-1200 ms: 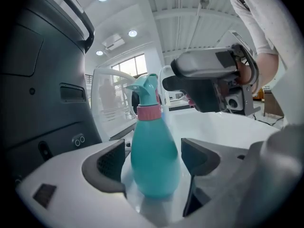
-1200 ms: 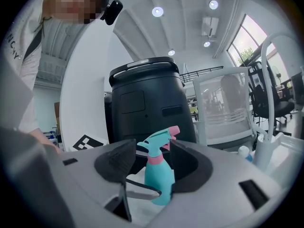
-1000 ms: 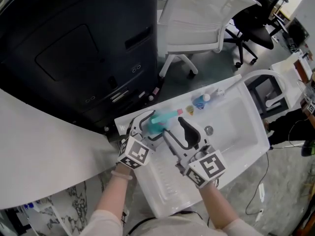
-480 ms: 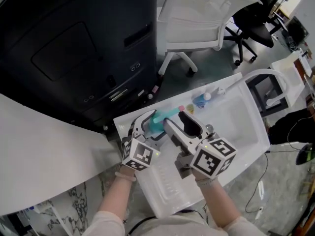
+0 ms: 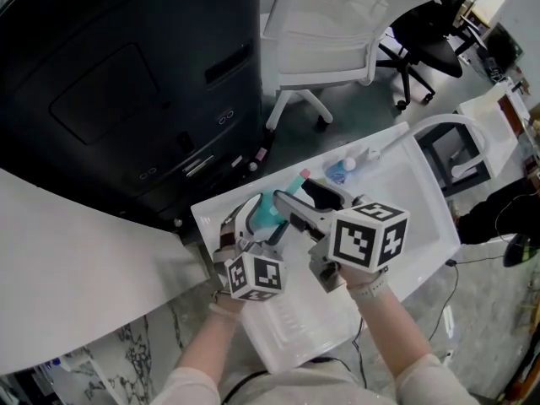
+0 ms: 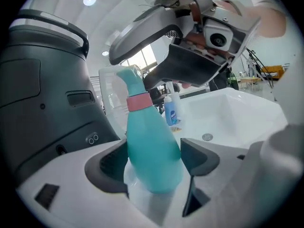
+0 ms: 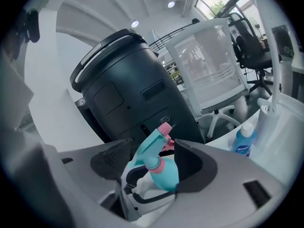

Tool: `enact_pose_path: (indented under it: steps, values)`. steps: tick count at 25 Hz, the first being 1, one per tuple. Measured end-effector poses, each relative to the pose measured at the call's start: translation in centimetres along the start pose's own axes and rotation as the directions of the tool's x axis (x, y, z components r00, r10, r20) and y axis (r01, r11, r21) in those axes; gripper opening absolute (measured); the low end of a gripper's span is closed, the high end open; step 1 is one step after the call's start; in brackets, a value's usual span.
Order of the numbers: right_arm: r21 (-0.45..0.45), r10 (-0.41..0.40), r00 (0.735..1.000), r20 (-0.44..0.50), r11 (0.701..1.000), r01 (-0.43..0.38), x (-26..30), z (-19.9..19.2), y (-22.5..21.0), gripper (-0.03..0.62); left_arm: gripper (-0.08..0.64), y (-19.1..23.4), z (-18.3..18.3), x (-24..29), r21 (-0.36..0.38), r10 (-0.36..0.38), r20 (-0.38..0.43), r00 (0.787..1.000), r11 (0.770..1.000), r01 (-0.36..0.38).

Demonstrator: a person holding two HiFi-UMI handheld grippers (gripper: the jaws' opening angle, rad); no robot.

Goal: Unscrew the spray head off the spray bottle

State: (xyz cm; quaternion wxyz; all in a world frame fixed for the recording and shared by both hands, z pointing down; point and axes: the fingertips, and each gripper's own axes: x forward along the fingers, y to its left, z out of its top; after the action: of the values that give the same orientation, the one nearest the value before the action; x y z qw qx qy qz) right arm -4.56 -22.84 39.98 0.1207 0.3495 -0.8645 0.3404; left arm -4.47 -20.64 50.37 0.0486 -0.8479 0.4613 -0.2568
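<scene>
My left gripper (image 5: 256, 215) is shut on the body of a teal spray bottle (image 5: 270, 213) and holds it tilted above the sink's left end. In the left gripper view the bottle (image 6: 153, 151) stands between the pads, its pink collar (image 6: 138, 101) and teal spray head (image 6: 131, 80) above. My right gripper (image 5: 301, 195) reaches in from the right around the head. In the right gripper view the spray head (image 7: 150, 149) with its pink nozzle (image 7: 165, 128) lies between the jaws with a gap on the left side. These jaws have just been opening.
A white sink basin (image 5: 422, 201) lies below the hands, with a drain (image 6: 207, 137) and a faucet (image 5: 384, 148) at the far rim. A small blue bottle (image 5: 341, 172) stands on that rim. A large black bin (image 5: 126, 74) and a white chair (image 5: 329, 32) stand behind.
The right gripper has rolled so its marker cube faces up, shifted a little left toward the spray head, and its jaws have spread. The left gripper has tipped slightly, still holding the bottle.
</scene>
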Motion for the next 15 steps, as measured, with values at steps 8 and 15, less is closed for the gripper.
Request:
enact_pose_path:
  steps: [8,15]
  values:
    - [-0.057,-0.07,0.997,-0.023,0.996,0.068,0.0,0.0,-0.8,0.282,0.351,0.0,0.2,-0.1,0.11,0.053,-0.04,0.998,0.993,-0.048]
    - [-0.221,0.03,0.994,-0.103,0.974,-0.052,0.7,-1.0,1.3,0.204,0.337,-0.4,0.0,0.0,-0.036,-0.069,-0.001,0.998,0.997,0.069]
